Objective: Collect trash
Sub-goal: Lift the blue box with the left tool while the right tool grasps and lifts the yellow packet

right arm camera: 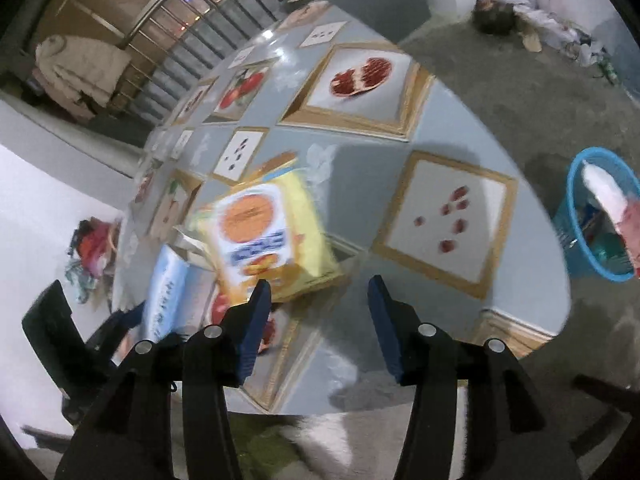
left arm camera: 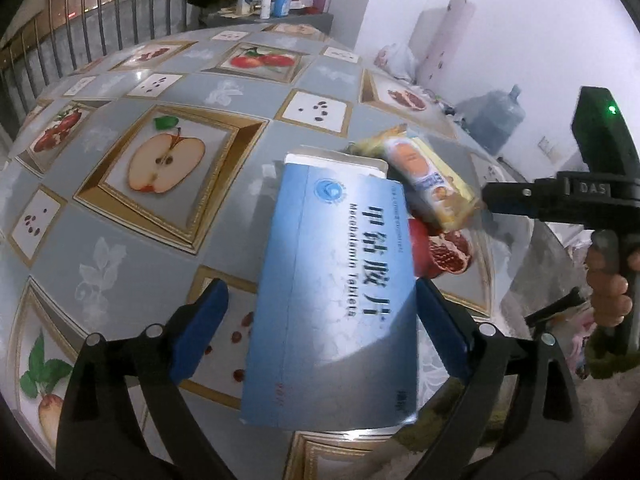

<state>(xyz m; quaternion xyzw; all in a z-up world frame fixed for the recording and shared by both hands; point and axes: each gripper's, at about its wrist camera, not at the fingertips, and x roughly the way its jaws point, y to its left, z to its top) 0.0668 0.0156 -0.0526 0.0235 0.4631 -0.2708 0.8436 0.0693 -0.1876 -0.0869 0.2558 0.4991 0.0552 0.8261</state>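
Observation:
A blue medicine box [left arm camera: 332, 296] lies flat on the fruit-patterned table [left arm camera: 120, 264]. My left gripper [left arm camera: 320, 288] straddles it, open: a gap shows at the left finger, and the right finger [left arm camera: 440, 328] sits at the box's edge. A yellow snack packet [left arm camera: 432, 184] rests against the box's far end. In the right wrist view the packet [right arm camera: 272, 232] is blurred, just ahead of my right gripper [right arm camera: 319, 284]. That gripper is open with nothing between its fingers. The blue box [right arm camera: 168, 292] lies to its left.
A blue basket [right arm camera: 576, 256] holding some trash stands on the floor past the table's right edge. The right gripper's black body and the hand [left arm camera: 608, 292] holding it fill the right side of the left wrist view. A railing [left arm camera: 60, 40] and cluttered shelf lie beyond the table.

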